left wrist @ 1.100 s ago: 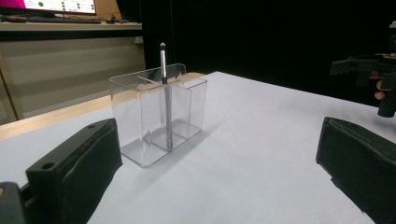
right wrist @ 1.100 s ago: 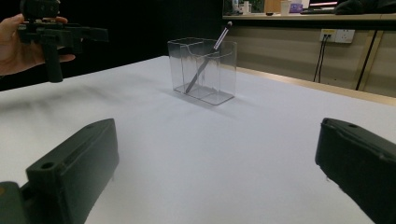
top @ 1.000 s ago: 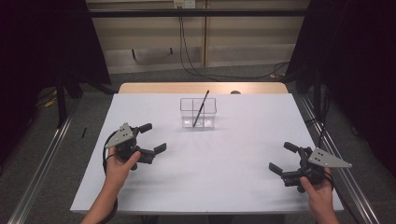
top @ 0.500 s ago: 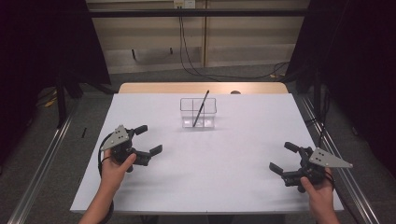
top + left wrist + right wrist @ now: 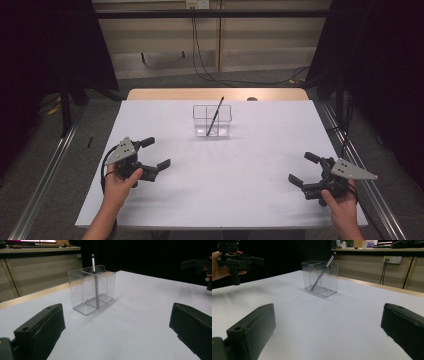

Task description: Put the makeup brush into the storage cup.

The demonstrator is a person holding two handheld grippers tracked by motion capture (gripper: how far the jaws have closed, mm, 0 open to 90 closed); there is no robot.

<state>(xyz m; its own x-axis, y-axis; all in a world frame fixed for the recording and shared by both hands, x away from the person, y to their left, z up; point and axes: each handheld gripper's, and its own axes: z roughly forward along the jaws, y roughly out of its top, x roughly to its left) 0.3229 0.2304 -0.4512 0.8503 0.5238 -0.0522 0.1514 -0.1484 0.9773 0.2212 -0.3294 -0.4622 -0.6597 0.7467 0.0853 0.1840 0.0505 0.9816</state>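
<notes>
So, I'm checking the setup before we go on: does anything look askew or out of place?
Nothing stands out. The clear holder stands upright on the table, with the pen leaning inside it. Both the left gripper and right gripper are open and hold nothing.

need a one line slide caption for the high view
Two hand-held claws, left claw and right claw, rest open on a white table, facing a clear organizer holding a pen.

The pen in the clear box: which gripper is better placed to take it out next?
Probably the left gripper. It lies nearer the clear box and the pen, jaws open and pointing toward them. The right gripper is open too, but waits farther away at the table's near right corner.
</notes>
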